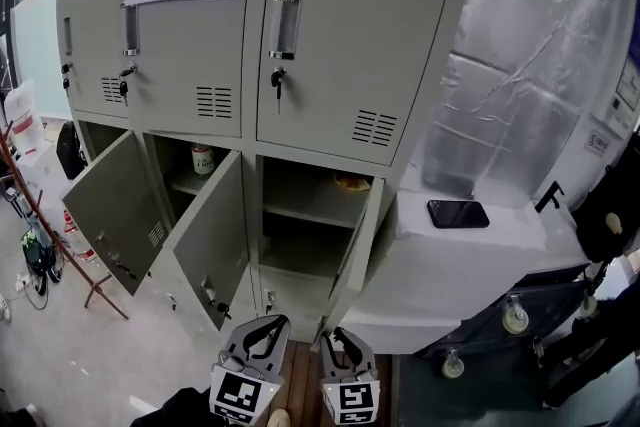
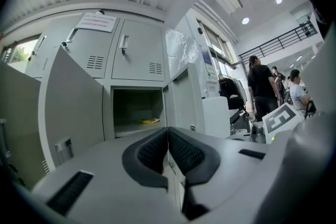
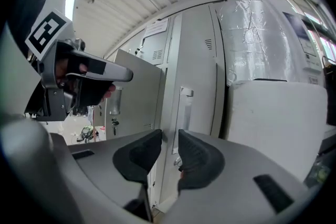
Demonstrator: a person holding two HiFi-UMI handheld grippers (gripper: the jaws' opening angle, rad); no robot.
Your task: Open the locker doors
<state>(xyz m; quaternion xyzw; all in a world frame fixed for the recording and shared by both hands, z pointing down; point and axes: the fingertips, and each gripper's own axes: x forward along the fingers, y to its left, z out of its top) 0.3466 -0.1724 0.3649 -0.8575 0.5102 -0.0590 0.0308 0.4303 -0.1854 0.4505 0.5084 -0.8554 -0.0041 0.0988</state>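
Found lower doors open, upper doors shut. Held left gripper closed on nothing, right gripper slightly apart, empty. Probably needed a reach to the upper-middle handle.

Clear reach into open lower compartments of grey metal locker, narrowed by three swung-out grey doors, bounded at right by white box-shaped cabinet.
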